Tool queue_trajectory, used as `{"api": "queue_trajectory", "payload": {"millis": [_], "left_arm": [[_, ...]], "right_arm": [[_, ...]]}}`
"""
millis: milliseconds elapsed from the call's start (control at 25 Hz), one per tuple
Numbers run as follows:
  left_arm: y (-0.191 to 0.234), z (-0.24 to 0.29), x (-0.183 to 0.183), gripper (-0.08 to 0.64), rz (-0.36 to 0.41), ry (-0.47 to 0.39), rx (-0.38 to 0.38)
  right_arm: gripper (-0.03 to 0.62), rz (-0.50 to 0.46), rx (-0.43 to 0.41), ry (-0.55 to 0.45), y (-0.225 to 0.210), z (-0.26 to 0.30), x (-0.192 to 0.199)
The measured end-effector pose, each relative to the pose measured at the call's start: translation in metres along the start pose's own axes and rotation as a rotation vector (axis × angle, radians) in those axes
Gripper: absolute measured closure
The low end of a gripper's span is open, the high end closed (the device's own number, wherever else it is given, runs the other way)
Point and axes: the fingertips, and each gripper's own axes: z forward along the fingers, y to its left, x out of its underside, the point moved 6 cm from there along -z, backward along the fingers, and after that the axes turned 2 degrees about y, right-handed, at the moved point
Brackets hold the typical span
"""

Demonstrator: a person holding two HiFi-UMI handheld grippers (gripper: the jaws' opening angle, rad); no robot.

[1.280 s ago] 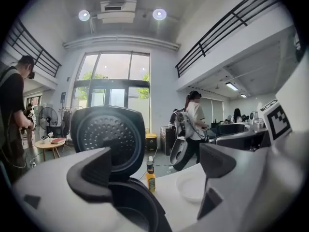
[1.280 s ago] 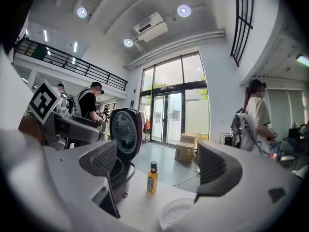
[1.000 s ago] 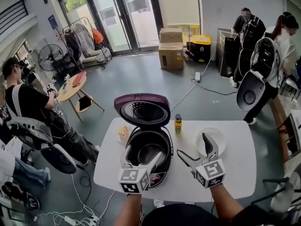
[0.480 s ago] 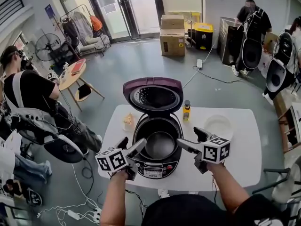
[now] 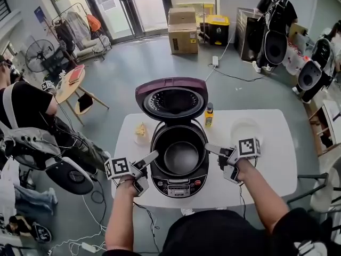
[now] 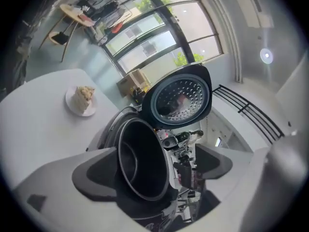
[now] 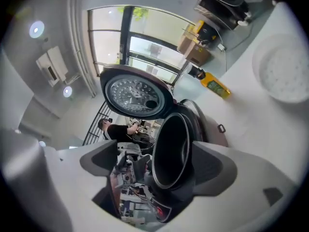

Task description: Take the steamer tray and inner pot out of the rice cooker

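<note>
On the white tabletop (image 5: 274, 143), centre of the head view: one rice cooker (image 5: 178, 184), with one raised lid (image 5: 173, 101) and one inner pot (image 5: 181, 156) inside. One yellow bottle (image 5: 209, 114) just right of the lid. One white steamer tray (image 5: 246, 130) further right. One small dish (image 5: 140, 133) of food left of the cooker. Two grippers, one at each side of the cooker: left hand-held gripper (image 5: 146, 168), right hand-held gripper (image 5: 216, 156). On the floor beyond: two stacked cardboard boxes (image 5: 183, 36) at top centre, one yellow bin (image 5: 219, 23) beside them, one standing fan (image 5: 38, 63) and one round wooden table (image 5: 68, 87) at upper left. One person in black (image 5: 24, 108) at the left edge, another (image 5: 269, 1) at upper right.
</note>
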Motion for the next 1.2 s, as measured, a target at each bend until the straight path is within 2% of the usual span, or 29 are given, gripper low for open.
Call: {"api": "queue_trajectory", "payload": {"millis": [160,400,800,1000,1080,1200], "left_arm": [[0.011,0.005,0.001,0.052,-0.095,0.066,0.095],[0.016,0.015,0.001,0.049,-0.201,0.104,0.183],[0.017,0.012,-0.002,0.107,-0.218,0.126,0.194],[0.025,0.013,-0.001,0.175,-0.156,0.150,0.143],[0.030,0.012,-0.001,0.211,-0.131,0.166,0.095],[0.035,0.015,0.000,0.314,-0.095,0.186,0.039]], "right_arm": [[0.112,0.106,-0.046,0.001,-0.007,0.007,0.006],[0.114,0.182,-0.054,0.011,-0.020,0.019,0.012],[0.129,0.207,-0.059,0.025,-0.016,0.032,0.018],[0.238,0.189,0.015,0.053,-0.022,0.032,0.021],[0.333,0.139,0.077,0.068,-0.028,0.030,0.023],[0.471,0.076,0.154,0.094,-0.037,0.029,0.023]]}}
